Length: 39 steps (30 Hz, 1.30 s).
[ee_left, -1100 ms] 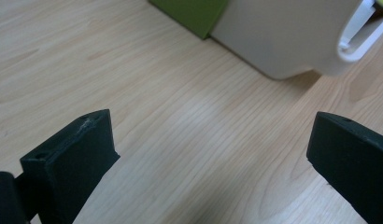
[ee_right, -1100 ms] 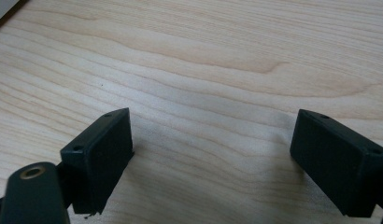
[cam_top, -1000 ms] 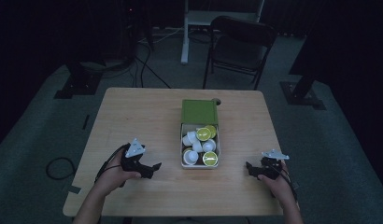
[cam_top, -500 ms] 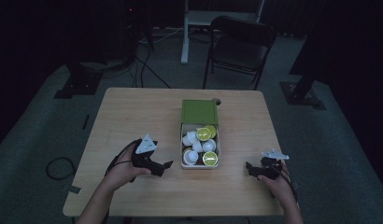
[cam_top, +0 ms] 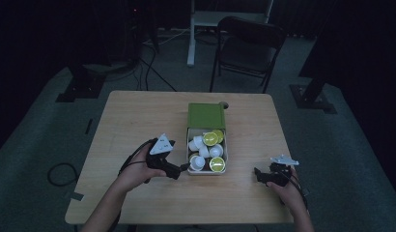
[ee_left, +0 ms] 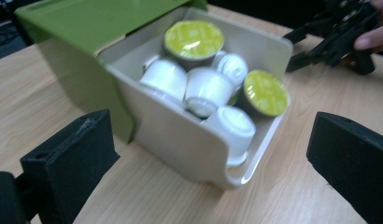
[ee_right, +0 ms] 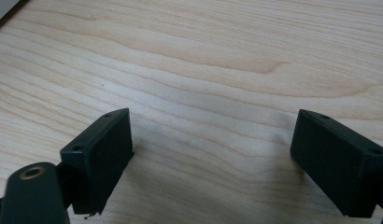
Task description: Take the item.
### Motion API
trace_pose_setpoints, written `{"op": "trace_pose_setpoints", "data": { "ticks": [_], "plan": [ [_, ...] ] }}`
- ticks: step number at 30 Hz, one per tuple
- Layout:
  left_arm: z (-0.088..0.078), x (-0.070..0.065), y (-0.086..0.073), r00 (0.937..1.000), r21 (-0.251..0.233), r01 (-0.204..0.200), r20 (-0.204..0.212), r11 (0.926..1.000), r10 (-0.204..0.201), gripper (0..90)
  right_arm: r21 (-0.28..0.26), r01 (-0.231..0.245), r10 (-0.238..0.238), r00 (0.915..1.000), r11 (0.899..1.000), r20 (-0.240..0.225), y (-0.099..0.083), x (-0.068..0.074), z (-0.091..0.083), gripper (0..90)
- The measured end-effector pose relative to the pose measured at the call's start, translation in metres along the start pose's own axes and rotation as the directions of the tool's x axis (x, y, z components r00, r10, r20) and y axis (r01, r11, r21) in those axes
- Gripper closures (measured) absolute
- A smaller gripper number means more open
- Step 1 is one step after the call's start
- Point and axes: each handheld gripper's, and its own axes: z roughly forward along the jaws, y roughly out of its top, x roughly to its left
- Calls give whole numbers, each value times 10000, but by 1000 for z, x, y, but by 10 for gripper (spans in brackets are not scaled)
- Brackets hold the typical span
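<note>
A white drawer tray (cam_top: 206,171) (ee_left: 180,140) slides out of a green box (cam_top: 205,115) (ee_left: 77,60) at the table's middle. It holds several coffee capsules (ee_left: 206,88), white ones and ones with yellow-green lids (cam_top: 217,164). My left gripper (cam_top: 183,169) (ee_left: 213,163) is open, its jaws spread just in front of the tray's near-left corner. My right gripper (cam_top: 258,173) (ee_right: 213,154) rests open over bare wood at the front right, apart from the tray; it also appears far off in the left gripper view (ee_left: 339,32).
The wooden table (cam_top: 138,121) has free room on both sides of the box. A dark folding chair (cam_top: 249,43) and a white stand (cam_top: 201,24) lie behind the far edge. Cables and stand bases (cam_top: 80,89) lie on the floor.
My left gripper has moved right, from the table's front left up to the tray's near-left corner. The right gripper has stayed still.
</note>
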Motion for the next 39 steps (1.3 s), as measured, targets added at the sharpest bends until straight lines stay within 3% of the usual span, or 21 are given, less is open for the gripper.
{"op": "trace_pose_setpoints", "data": {
  "ticks": [10,20,22,28,33,39],
  "plan": [
    [13,-6,22,9986,-280,-198,488,9994,211,14,-9,5,-5,10000,10000,5,0,0,0,124],
    [30,-10,38,9975,-267,-267,641,9993,284,14,-16,7,-7,10000,10000,1,0,0,0,125],
    [34,-10,41,9983,-272,-143,561,9995,158,58,-11,-1,1,10000,10000,0,0,0,0,124],
    [43,-10,45,9987,-242,-88,495,9997,100,59,-3,5,-5,10000,10000,1,0,0,0,124],
    [54,-8,49,9996,-314,216,160,9993,-211,59,-3,4,-4,10000,10000,-1,0,0,0,125],
    [66,-7,53,9996,-89,249,-114,9997,-250,59,-6,14,-14,10000,10000,-2,0,0,0,124]
  ]
}}
